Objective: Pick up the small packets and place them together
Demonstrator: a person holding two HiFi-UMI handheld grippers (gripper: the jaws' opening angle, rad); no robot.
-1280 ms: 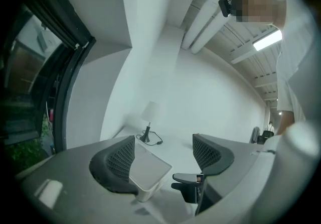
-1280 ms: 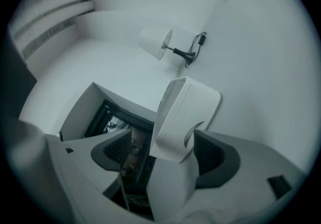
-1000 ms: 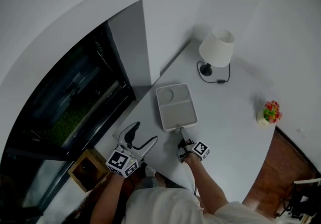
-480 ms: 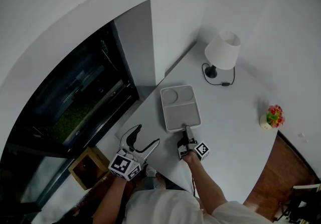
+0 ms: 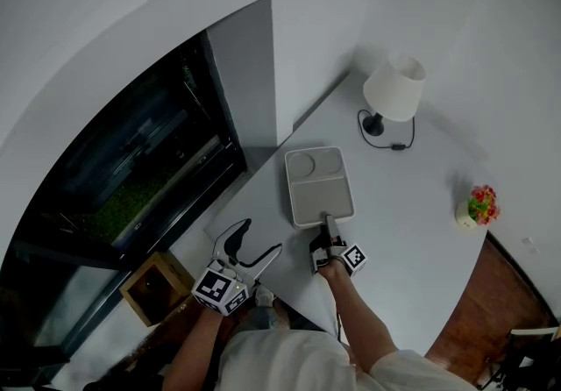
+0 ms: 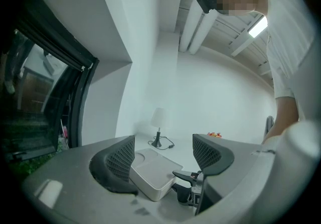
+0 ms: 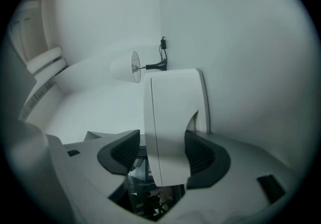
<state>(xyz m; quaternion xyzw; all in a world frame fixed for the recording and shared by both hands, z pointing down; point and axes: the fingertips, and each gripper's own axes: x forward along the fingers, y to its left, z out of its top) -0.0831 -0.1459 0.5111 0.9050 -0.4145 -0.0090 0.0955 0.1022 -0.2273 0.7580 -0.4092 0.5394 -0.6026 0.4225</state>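
Observation:
No small packets show in any view. A white tray [image 5: 320, 196] with two compartments lies on the white table [image 5: 412, 231]. My right gripper [image 5: 326, 224] is at the tray's near edge. In the right gripper view the tray's rim [image 7: 175, 117] stands between the jaws of the right gripper [image 7: 161, 150], which are closing. The right pad touches the rim and a thin gap remains at the left pad. My left gripper [image 5: 259, 240] hovers open and empty over the table's left front corner. In the left gripper view, past the left gripper [image 6: 164, 155], I see the tray [image 6: 153, 178] and the right gripper [image 6: 188, 188].
A white table lamp [image 5: 394, 91] with a black cord stands at the table's far end. A small pot of flowers [image 5: 478, 205] sits at the right edge. A dark window [image 5: 131, 179] runs along the left, with a wooden box [image 5: 153, 293] on the floor below.
The head view has drifted a little, so everything sits slightly to the right. The right gripper has stayed at the tray's near edge. The left gripper has hardly moved.

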